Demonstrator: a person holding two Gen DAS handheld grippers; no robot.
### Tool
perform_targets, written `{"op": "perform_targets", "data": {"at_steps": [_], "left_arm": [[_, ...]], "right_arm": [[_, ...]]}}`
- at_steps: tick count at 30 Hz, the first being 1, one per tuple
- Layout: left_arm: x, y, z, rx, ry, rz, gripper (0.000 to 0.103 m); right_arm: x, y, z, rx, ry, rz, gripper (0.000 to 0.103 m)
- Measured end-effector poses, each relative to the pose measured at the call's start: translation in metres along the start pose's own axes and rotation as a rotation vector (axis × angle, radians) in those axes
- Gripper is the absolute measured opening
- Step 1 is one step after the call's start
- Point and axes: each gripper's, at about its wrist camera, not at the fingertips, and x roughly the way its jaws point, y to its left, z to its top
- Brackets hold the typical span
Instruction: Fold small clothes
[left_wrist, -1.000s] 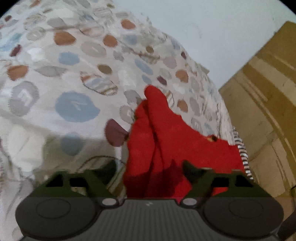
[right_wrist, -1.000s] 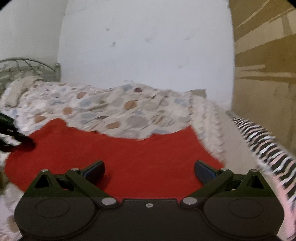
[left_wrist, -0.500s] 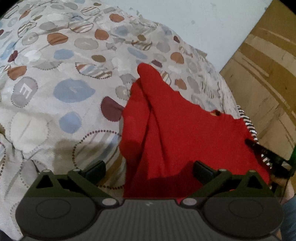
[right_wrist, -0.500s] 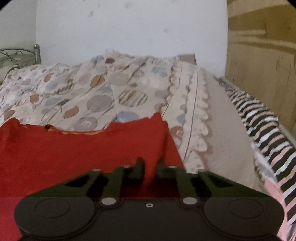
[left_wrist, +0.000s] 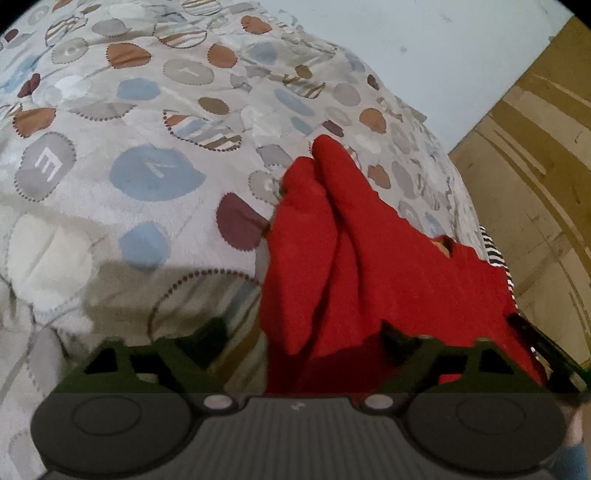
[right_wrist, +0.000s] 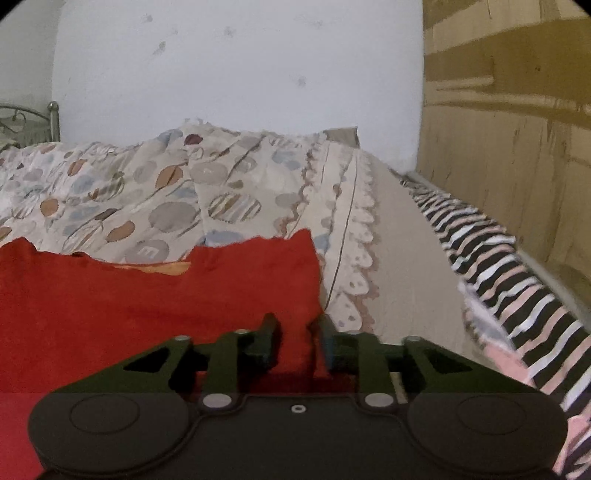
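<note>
Your red garment (left_wrist: 399, 266) lies on the bed's patterned quilt (left_wrist: 155, 122), bunched into long ridges that run toward 12 o'clock in the left wrist view, with a flatter spread toward 3 o'clock. Your left gripper (left_wrist: 301, 334) has its fingers spread wide, one over the quilt at 9 o'clock and one over the red cloth at 3 o'clock; they hold nothing that you can see, though the cloth's near edge runs under the gripper body and is hidden there. Your right gripper (right_wrist: 297, 338) has its fingers drawn close on a fold at the garment's (right_wrist: 155, 306) right edge, with red cloth standing up between them. Around the work, a scalloped trim (right_wrist: 364, 258) borders the quilt just beside that gripped edge, a striped black, white and pink cloth (right_wrist: 517, 280) lies along the bed at 3 o'clock, and a wooden panel (right_wrist: 509, 129) rises beyond it. A white wall (right_wrist: 240, 66) stands at 12 o'clock, and a metal bed rail (right_wrist: 51, 118) shows at 10 o'clock. In the left wrist view the dark tip of the other gripper (left_wrist: 535, 339) pokes in at 4 o'clock, mostly cut off by the frame. A small orange patch (right_wrist: 166, 267) at the garment's far edge is too blurred to identify.
</note>
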Motion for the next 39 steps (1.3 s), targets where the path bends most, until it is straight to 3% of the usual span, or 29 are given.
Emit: {"op": "perform_targets", "data": {"at_steps": [3, 4, 5, 6, 9, 11, 13, 15, 17, 18, 20, 25, 29, 34, 36, 39], "left_arm": [[0.008, -0.005, 0.005, 0.031, -0.011, -0.008, 0.07], [0.011, -0.009, 0.005, 0.057, -0.015, -0.011, 0.064], [0.013, -0.013, 0.005, 0.083, -0.015, -0.024, 0.048], [0.013, -0.016, 0.004, 0.097, -0.017, -0.033, 0.041], [0.009, -0.021, 0.002, 0.124, -0.038, -0.037, 0.028], [0.004, -0.019, 0.005, 0.095, -0.05, -0.059, 0.024], [0.002, -0.023, 0.014, 0.07, -0.026, -0.045, 0.024], [0.002, -0.044, 0.028, 0.117, 0.043, 0.04, 0.024], [-0.001, -0.078, 0.037, 0.278, 0.087, 0.131, 0.023], [-0.004, -0.094, 0.039, 0.349, 0.085, 0.134, 0.023], [-0.008, -0.115, 0.042, 0.4, 0.097, 0.154, 0.022], [-0.009, -0.151, 0.052, 0.426, 0.074, 0.127, 0.019], [-0.011, -0.206, 0.055, 0.526, 0.032, 0.077, 0.018], [-0.008, -0.299, 0.025, 0.76, -0.013, -0.041, 0.018], [0.002, -0.326, 0.007, 0.832, 0.004, -0.084, 0.018], [0.031, -0.351, -0.031, 0.937, 0.092, -0.109, 0.018]], "right_arm": [[-0.028, 0.01, -0.002, -0.044, -0.086, -0.045, 0.075], [-0.037, 0.015, -0.003, -0.05, -0.114, -0.042, 0.077], [-0.046, 0.02, -0.005, -0.055, -0.139, -0.029, 0.081], [-0.055, 0.026, -0.008, -0.062, -0.156, -0.009, 0.084], [-0.073, 0.046, -0.019, -0.097, -0.186, 0.086, 0.087], [-0.078, 0.061, -0.027, -0.153, -0.177, 0.157, 0.087], [-0.074, 0.078, -0.035, -0.232, -0.137, 0.153, 0.087], [-0.071, 0.085, -0.042, -0.27, -0.138, 0.12, 0.087], [-0.069, 0.079, -0.041, -0.214, -0.128, 0.138, 0.087], [-0.067, 0.075, -0.04, -0.18, -0.119, 0.15, 0.087], [-0.067, 0.066, -0.042, -0.138, -0.115, 0.17, 0.087], [-0.069, 0.052, -0.05, -0.09, -0.127, 0.19, 0.089], [-0.078, 0.043, -0.05, -0.072, -0.148, 0.17, 0.089], [-0.098, 0.021, -0.054, -0.06, -0.178, 0.101, 0.09], [-0.105, 0.009, -0.057, -0.052, -0.176, 0.068, 0.09], [-0.114, -0.007, -0.064, -0.039, -0.162, 0.016, 0.09]]}}
